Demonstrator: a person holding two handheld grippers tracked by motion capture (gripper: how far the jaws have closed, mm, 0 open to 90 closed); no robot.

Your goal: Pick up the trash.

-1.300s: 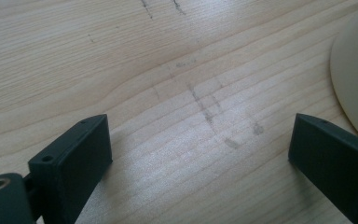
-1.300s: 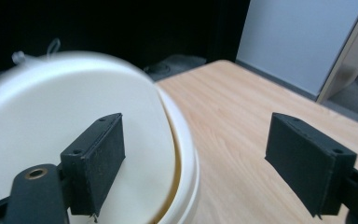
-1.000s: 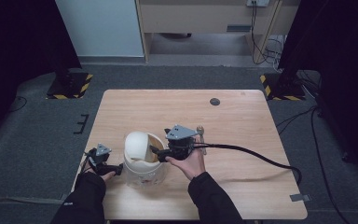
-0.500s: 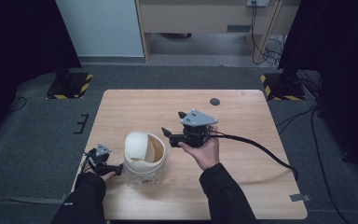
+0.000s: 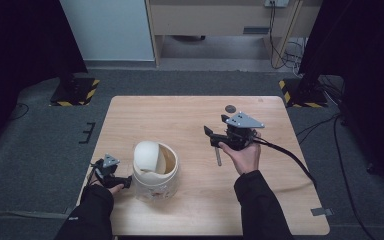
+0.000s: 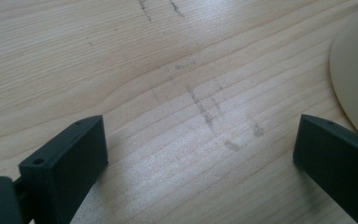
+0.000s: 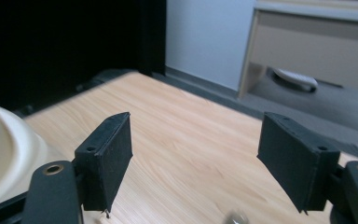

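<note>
Your left tongs sit low at the near left of the counter, jaws spread wide with only bare wood between them in the left gripper view; they are just beside the cream container, whose curved wall shows at the right edge of that view. Your right tongs are held up over the middle of the counter, right of the container and apart from it, jaws likewise parted and gripping nothing; the container's rim appears at the left of the right gripper view.

There is one container, standing upright near the front edge. A cream domed piece leans inside its left half; the right half shows its inner wall, and whether anything else lies inside you cannot tell.

One small grey rod lies on the counter just below your right hand. One small dark disc lies near the far edge.
</note>
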